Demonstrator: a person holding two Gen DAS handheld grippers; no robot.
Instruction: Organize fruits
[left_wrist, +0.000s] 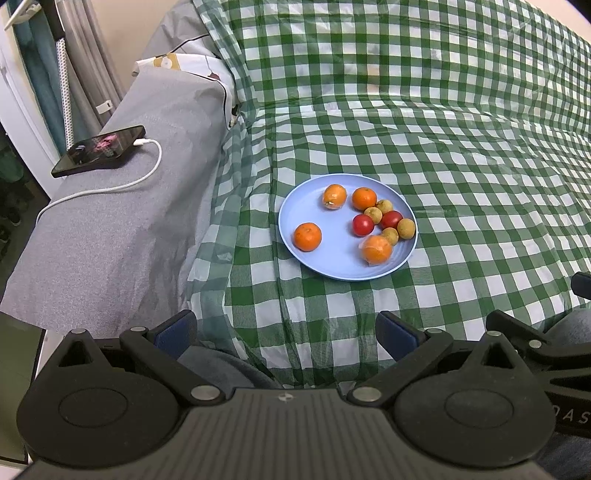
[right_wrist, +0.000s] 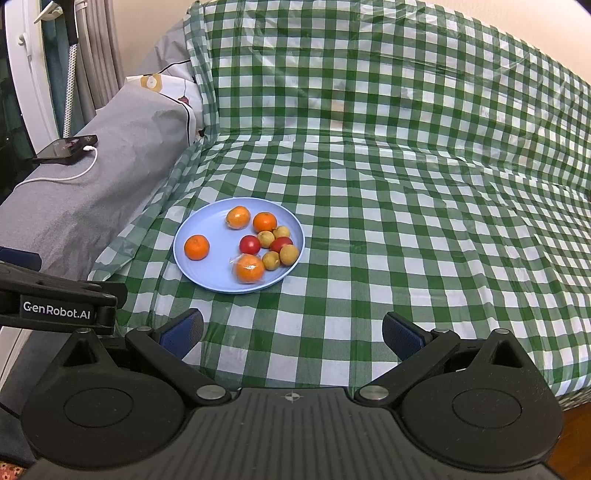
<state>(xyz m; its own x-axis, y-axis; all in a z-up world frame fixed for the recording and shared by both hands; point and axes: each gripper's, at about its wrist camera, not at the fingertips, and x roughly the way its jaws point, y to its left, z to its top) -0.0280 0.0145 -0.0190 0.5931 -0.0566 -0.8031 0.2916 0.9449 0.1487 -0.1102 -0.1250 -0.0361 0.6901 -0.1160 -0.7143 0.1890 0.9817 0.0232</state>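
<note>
On the far left there's a grey sofa arm (left_wrist: 110, 229) with a black phone (left_wrist: 99, 150) lying flat on it, long side running left to right, and a white charging cable (left_wrist: 122, 182) plugged into its right end and trailing off toward the near left. Behind that is a patterned cushion (left_wrist: 192, 64), mostly tucked under the green and white checked cloth (left_wrist: 461, 147) that covers the seat and the backrest.

The fruit all sits on a round light blue plate (left_wrist: 325, 258), flat on the cloth at the left part of the seat, just right of the sofa arm. Being round, it doesn't really point anywhere. On its left side one mandarin (left_wrist: 307, 236) sits alone, well apart from the rest. At the far edge are two more, a wrapped mandarin (left_wrist: 334, 196) in clear film and a bare mandarin (left_wrist: 364, 198) just beside it. On the right, two red tomatoes (left_wrist: 363, 225) and four small tan longans (left_wrist: 373, 215) are bunched up touching each other. Nearest to us is a second wrapped mandarin (left_wrist: 376, 249), film crinkled around it, touching that bunch.

Nothing sits between the tongs and the plate, just bare cloth. The left gripper (left_wrist: 288, 328) hangs over the near edge of the seat, blue pads spread wide, holding nothing. The right gripper (right_wrist: 293, 332) is just beside it, spread the same and also empty, with the plate off to its far left.
</note>
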